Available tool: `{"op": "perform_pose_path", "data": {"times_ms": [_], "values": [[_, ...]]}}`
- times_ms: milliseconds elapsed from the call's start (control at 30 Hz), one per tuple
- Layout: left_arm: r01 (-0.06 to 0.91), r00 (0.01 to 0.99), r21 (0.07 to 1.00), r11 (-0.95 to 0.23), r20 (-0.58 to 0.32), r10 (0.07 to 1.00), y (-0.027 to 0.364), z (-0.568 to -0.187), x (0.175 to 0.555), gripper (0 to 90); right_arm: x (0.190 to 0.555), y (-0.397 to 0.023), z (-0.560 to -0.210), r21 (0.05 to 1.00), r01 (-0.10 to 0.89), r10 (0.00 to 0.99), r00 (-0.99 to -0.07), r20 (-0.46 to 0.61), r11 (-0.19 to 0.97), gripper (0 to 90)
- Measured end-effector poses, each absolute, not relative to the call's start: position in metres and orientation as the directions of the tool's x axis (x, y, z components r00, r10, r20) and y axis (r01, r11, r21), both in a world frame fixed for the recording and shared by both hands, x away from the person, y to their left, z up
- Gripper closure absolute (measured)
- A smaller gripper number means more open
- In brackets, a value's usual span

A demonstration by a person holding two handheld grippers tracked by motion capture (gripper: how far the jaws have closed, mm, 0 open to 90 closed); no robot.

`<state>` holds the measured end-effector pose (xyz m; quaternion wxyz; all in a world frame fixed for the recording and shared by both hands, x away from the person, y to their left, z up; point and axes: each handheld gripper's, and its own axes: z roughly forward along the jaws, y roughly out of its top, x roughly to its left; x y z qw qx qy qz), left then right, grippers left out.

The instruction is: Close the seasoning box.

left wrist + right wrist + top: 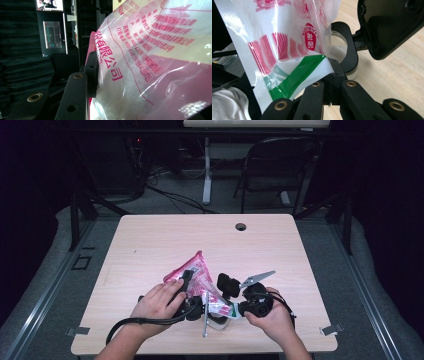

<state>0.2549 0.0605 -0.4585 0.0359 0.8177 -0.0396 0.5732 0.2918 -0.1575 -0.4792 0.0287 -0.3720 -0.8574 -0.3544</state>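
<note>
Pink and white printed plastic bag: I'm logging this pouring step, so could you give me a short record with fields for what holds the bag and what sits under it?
item: pink and white printed plastic bag with white grains inside
left gripper: jaws pressed on the bag's side
right gripper: jaws shut on the bag's lower corner with the green stripe
below the bag: clear round container holding some white grains, on the light wooden table
bag position: tilted, pinched corner beside the container's rim
</note>
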Motion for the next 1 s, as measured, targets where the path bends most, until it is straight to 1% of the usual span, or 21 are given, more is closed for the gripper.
{"op": "perform_pose_path", "data": {"times_ms": [1000], "values": [[-0.109, 0.341, 0.023, -0.994, 0.94, -0.016, 0.0604, -0.4577, 0.2549, 65.7, 0.2921, -0.1572, -0.4797, 0.587, 0.658, 0.618, -0.722, 0.312, 0.472, 90.0]]}}
